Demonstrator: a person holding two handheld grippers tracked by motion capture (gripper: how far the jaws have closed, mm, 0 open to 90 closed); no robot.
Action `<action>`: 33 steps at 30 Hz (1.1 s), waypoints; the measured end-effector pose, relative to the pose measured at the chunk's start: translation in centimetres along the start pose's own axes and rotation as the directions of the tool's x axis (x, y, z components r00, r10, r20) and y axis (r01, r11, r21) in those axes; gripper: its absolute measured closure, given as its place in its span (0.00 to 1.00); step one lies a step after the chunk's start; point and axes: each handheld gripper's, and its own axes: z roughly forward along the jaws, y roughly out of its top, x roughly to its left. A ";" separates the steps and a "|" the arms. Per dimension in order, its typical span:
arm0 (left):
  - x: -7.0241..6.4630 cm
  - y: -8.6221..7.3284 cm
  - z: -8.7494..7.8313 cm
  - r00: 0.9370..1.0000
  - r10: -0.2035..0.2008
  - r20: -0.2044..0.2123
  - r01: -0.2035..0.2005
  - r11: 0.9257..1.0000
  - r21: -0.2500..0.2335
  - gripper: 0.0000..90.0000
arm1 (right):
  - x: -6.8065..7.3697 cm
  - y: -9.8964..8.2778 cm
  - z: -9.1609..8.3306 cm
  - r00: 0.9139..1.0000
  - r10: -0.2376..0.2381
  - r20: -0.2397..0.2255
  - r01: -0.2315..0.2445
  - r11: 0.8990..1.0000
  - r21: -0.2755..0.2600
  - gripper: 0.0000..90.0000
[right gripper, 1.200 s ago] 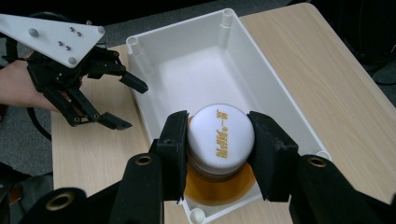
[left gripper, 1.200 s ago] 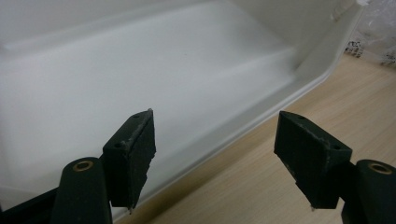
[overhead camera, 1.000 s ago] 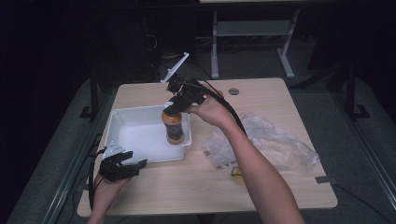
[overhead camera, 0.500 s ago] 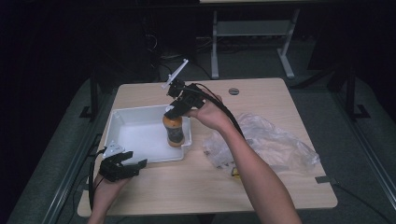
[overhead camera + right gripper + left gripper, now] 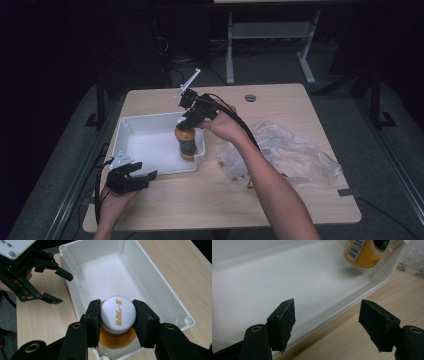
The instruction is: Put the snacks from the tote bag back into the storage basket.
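An orange bottle point(image 5: 186, 145) with a white cap point(image 5: 117, 311) stands low inside the white bin point(image 5: 145, 150), close to its near right corner. My right gripper point(image 5: 186, 125) comes down from above and is shut on the cap, one pad on each side. In the left gripper view the bottle's point(image 5: 365, 252) base is tilted just over the bin floor point(image 5: 262, 277); I cannot tell if it touches. My left gripper point(image 5: 134, 176) rests on the table at the bin's near left corner, its jaws open around nothing, with the bin's rim point(image 5: 342, 312) running between them.
A crumpled clear plastic bag point(image 5: 292, 155) lies on the wooden table point(image 5: 280, 100) right of the bin. A round grey grommet point(image 5: 250, 97) sits near the table's far edge. The right gripper view also has my left gripper point(image 5: 65, 289) beside the bin's wall point(image 5: 160, 282).
My right gripper has sunk with the bottle, bringing it lower into the bin. The left gripper has stayed where it was.
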 end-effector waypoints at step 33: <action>0.0 0.3 0.3 1.000 0.004 0.007 -0.004 1.000 0.004 0.32 | -0.6 -1.7 2.5 1.000 -0.004 -0.030 0.005 1.000 0.020 0.65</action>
